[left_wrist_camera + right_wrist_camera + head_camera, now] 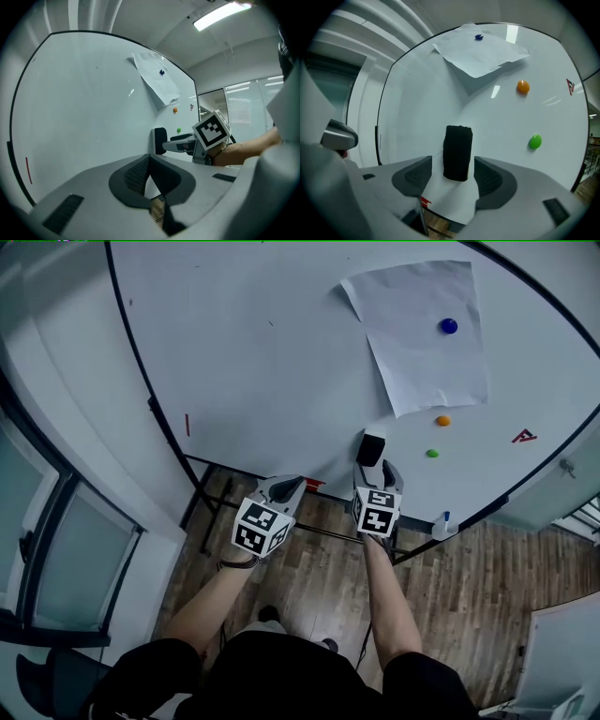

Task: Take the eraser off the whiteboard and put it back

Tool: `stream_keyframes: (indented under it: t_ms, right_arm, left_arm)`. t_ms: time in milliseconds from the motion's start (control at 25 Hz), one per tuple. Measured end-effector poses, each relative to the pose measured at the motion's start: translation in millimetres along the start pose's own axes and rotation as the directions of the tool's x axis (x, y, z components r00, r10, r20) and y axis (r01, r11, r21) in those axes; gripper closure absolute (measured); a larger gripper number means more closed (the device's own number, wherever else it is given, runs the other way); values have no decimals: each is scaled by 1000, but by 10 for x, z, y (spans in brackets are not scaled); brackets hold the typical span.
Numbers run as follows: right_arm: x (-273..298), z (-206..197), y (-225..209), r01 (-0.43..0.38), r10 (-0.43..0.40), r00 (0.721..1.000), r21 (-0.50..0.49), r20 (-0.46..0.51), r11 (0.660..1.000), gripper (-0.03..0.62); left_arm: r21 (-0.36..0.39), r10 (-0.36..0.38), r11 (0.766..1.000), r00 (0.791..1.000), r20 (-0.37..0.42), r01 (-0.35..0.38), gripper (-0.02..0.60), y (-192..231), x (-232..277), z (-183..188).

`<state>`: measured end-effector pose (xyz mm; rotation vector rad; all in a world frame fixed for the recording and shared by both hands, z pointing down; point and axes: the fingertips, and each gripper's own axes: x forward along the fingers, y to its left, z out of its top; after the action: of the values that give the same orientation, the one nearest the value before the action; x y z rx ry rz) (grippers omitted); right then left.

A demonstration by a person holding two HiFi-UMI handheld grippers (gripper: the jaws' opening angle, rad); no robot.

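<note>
Where the eraser point(457, 152) sits on the whiteboard point(431, 89), the right gripper point(453, 165) stands released, its jaws flanking the eraser without touching it. The left gripper point(149, 161) is clenched and empty. The whiteboard's far edge is cut off.

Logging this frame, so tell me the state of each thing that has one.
Eraser: on the whiteboard, between the right jaws, ungripped.
Right gripper: open, empty.
Left gripper: shut, empty.
Paper: pinned up by blue magnet.
</note>
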<state>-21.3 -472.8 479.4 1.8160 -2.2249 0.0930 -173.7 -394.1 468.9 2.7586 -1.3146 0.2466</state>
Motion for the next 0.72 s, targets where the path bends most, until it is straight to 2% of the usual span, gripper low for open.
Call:
stream_keyframes:
  t_ms: [720]
  right_arm:
    - [524,64,-154,174,-173,985,37,-16,984,318]
  left_arm:
    - [27,-76,997,997,-28,77,563,430,233,-40]
